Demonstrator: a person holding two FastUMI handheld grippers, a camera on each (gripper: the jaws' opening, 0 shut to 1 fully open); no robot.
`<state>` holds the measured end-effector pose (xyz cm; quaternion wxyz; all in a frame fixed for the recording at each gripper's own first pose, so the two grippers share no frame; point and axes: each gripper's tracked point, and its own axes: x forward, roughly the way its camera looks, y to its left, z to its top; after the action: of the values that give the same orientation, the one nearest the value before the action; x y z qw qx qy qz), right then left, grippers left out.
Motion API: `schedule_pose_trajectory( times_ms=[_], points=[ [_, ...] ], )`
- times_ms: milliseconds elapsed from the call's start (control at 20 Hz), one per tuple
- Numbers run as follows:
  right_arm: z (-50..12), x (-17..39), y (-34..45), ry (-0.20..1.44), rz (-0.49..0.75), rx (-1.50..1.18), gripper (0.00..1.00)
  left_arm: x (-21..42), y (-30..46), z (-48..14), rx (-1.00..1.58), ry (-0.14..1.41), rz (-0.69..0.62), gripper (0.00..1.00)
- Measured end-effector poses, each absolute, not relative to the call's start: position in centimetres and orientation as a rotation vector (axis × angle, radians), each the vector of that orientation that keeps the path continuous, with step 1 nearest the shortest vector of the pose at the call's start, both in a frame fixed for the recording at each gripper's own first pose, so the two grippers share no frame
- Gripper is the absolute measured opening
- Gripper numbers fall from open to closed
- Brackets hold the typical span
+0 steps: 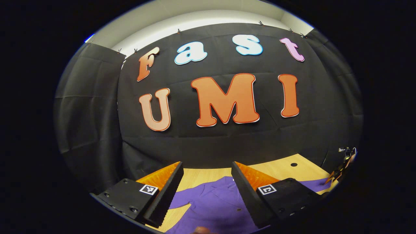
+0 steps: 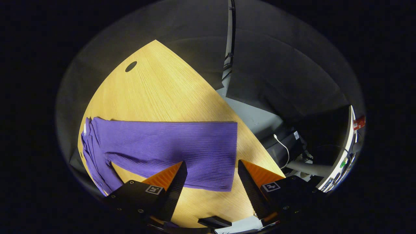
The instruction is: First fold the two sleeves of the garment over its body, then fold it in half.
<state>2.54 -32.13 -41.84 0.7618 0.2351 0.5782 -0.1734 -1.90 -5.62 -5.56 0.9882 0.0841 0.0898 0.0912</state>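
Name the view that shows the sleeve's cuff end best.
The right gripper view: the purple sleeve lies spread flat on the wooden table, its cuff edge plain between the open right claw. The left gripper view catches only a sliver of it at the table's far right.

a purple ribbed garment point(image 2: 169, 146) lies on a light wood-grain table point(image 2: 169, 94).

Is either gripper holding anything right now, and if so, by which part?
Nothing is held. The left gripper and right gripper are both open above the purple garment lying on the table.
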Motion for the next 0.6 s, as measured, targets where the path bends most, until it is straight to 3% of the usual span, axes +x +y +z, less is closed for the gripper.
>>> schedule_pose_trajectory(
  times_ms=[150,350,400,600],
  points=[
    [-42.9,2.2,-32.6,1.293,-0.407,0.469,0.93,-1.8,-6.1,-5.6,0.18,0.192,0.185,0.95],
    [-42.8,2.5,-32.7,1.288,-0.412,0.434,0.79,-1.7,-6.8,-5.8,0.191,0.197,0.182,0.96],
    [-42.6,2.6,-32.5,1.287,-0.406,0.432,0.56,-1.6,-6.9,-5.9,0.192,0.202,0.182,0.96],
    [-42.6,3.3,-32.0,1.23,-0.419,0.519,0.09,-1.9,-7.2,-5.8,0.2,0.202,0.176,0.98]
  ],
)
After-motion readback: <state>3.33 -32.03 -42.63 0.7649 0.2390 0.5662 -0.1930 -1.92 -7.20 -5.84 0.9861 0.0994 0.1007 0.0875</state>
